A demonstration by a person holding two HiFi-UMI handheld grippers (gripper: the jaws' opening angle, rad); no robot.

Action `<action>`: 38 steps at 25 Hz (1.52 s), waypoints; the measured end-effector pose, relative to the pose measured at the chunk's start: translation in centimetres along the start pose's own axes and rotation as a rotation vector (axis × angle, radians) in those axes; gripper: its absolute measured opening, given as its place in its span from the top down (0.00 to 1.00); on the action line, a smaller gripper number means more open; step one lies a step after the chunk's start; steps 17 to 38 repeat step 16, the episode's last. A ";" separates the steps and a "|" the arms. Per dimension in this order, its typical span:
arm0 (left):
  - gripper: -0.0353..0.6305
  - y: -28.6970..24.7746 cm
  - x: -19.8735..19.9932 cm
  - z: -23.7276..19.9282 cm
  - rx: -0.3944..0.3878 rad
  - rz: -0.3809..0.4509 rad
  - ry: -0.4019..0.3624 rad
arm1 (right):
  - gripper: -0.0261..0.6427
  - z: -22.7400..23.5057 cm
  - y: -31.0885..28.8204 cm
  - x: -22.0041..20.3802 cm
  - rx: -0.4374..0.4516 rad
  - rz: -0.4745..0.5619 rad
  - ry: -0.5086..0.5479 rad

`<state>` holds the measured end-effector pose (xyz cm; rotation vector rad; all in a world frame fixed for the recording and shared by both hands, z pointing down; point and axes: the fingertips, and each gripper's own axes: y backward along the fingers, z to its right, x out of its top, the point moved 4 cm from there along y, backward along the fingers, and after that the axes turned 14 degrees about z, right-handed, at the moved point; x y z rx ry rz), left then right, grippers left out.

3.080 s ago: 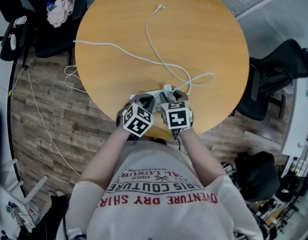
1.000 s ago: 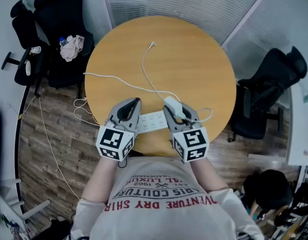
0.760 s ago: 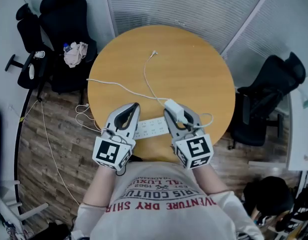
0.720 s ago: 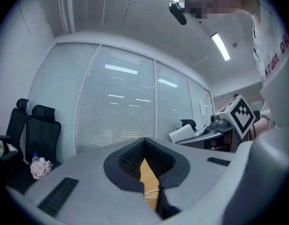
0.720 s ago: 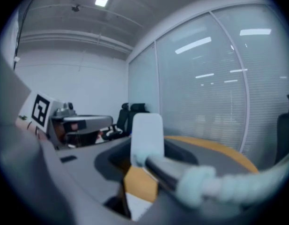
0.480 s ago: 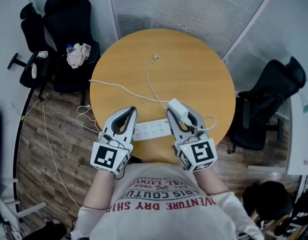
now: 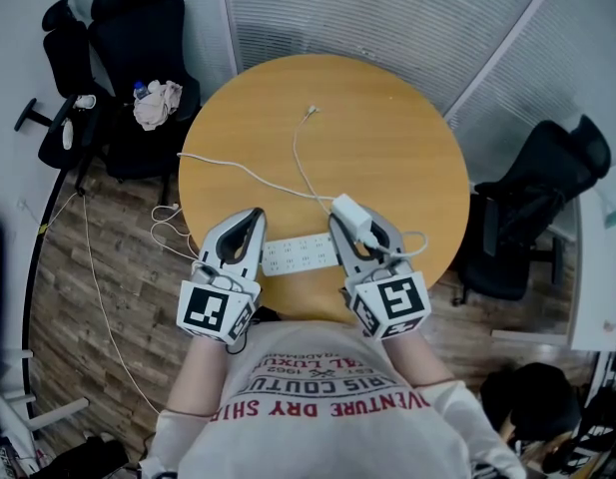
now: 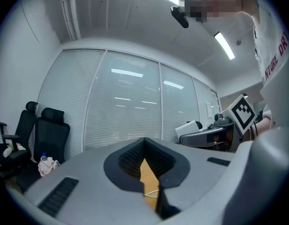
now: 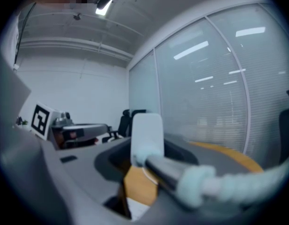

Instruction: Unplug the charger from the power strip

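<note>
In the head view the power strip (image 7: pixel 301 254) is seen lying flat on the round table (image 7: pixel 387 118), between the two grippers; the charger (image 7: pixel 345 213) is held apart from it, beside its right end, clamped in the right gripper (image 7: pixel 355 226); its white cable (image 7: pixel 300 163) is trailed across the tabletop. In the right gripper view the charger (image 9: pixel 146 135) is shown upright, pinched between the jaws. In the left gripper view the left gripper (image 8: pixel 145 140) is shown with its tips together and nothing held; only tabletop is glimpsed through the gap.
</note>
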<state>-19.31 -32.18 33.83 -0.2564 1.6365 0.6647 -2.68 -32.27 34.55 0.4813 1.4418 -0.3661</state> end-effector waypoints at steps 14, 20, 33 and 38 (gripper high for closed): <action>0.90 0.3 -0.6 0.1 0.001 -0.036 0.009 | 0.73 -0.3 0.0 -1.1 0.017 -0.037 -0.052; 0.90 0.5 -0.8 0.0 0.004 -0.040 0.013 | 0.73 -0.4 -0.1 -1.3 0.017 -0.043 -0.055; 0.90 0.5 -0.8 0.0 0.004 -0.040 0.013 | 0.73 -0.4 -0.1 -1.3 0.017 -0.043 -0.055; 0.90 0.5 -0.8 0.0 0.004 -0.040 0.013 | 0.73 -0.4 -0.1 -1.3 0.017 -0.043 -0.055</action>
